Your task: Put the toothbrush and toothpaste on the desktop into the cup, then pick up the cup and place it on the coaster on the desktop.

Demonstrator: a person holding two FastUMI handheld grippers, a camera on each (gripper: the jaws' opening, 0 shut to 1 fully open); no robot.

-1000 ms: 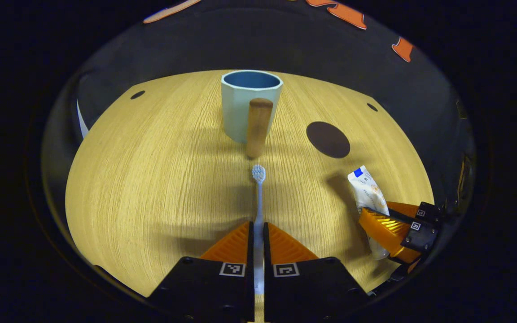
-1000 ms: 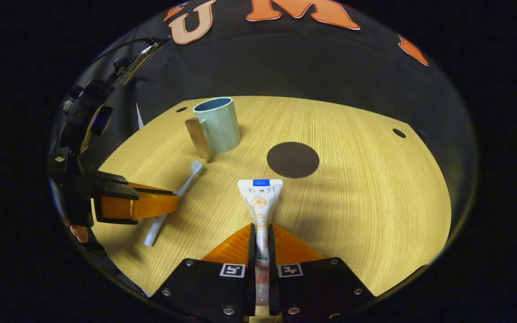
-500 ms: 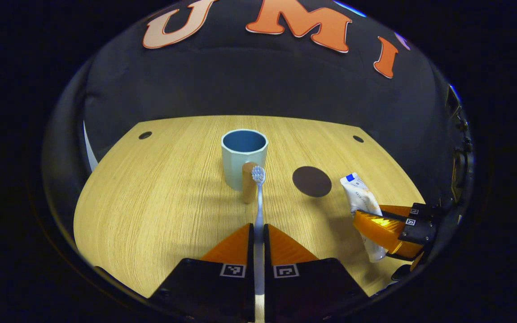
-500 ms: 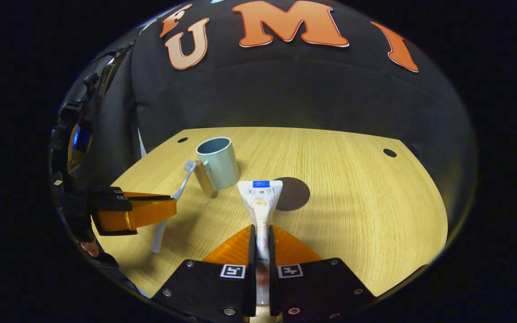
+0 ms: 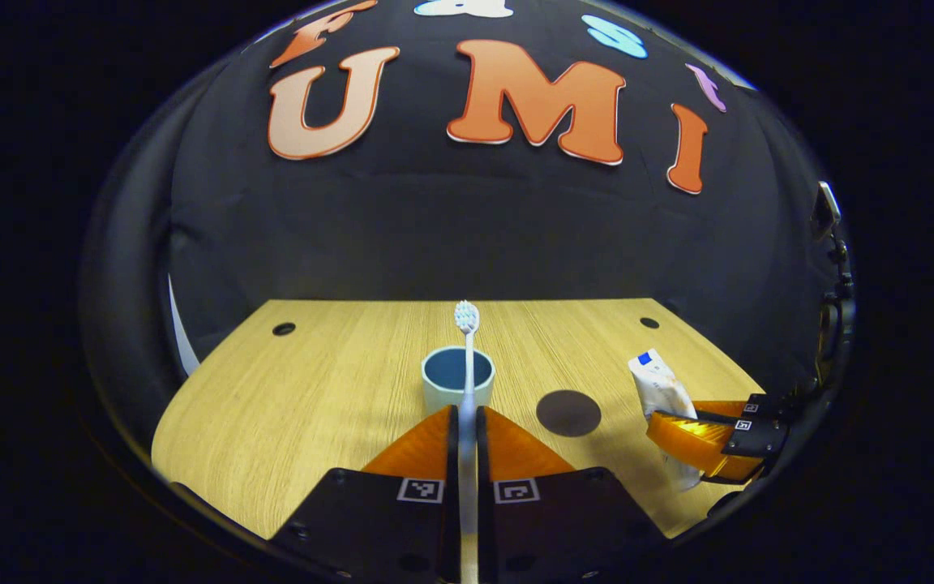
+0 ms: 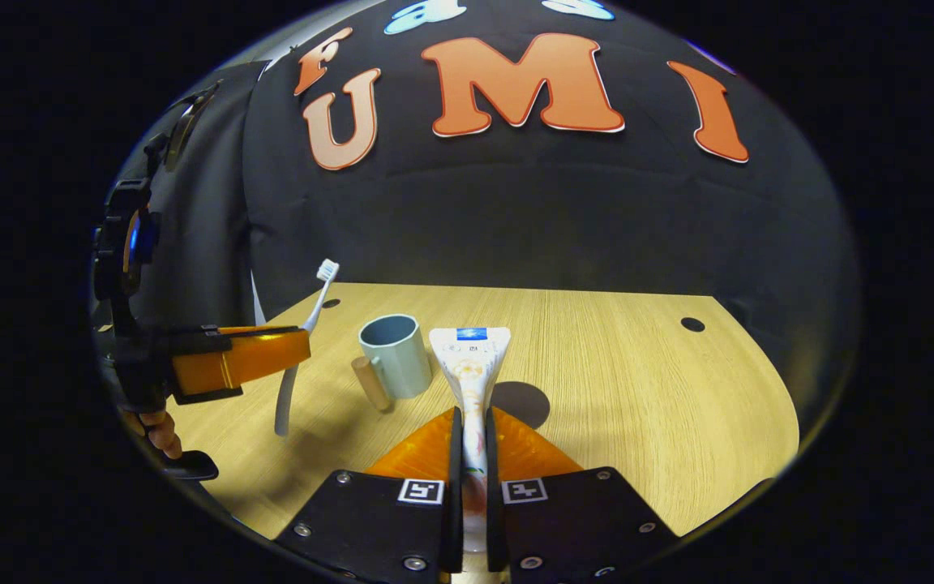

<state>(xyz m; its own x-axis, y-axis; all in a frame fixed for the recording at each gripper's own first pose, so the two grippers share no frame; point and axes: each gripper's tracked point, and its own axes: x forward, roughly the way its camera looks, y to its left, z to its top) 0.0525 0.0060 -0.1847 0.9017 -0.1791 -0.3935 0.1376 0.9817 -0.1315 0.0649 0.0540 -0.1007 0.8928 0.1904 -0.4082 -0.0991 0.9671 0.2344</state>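
Observation:
My left gripper (image 5: 467,418) is shut on a white toothbrush (image 5: 467,357) lifted off the table, bristle head pointing up and away. Beyond it stands the pale green cup (image 5: 444,378) with a blue inside. The dark round coaster (image 5: 568,412) lies to the cup's right. My right gripper (image 6: 469,418) is shut on a white toothpaste tube (image 6: 470,365), also raised, its flat end forward. In the right gripper view the cup (image 6: 392,354) with its wooden handle stands left of the tube, the coaster (image 6: 522,402) lies just behind it, and the left gripper (image 6: 293,345) holds the toothbrush (image 6: 305,332) at far left.
The wooden table (image 6: 637,389) has small dark holes near its far corners (image 6: 691,324). In the left gripper view the right gripper (image 5: 674,426) with the tube (image 5: 655,388) hangs at the table's right edge. A hand (image 6: 160,430) holds the left gripper.
Both grippers have risen and tilted upward with their loads, so the toothbrush and tube now hang higher over the table. Cup and coaster have not moved.

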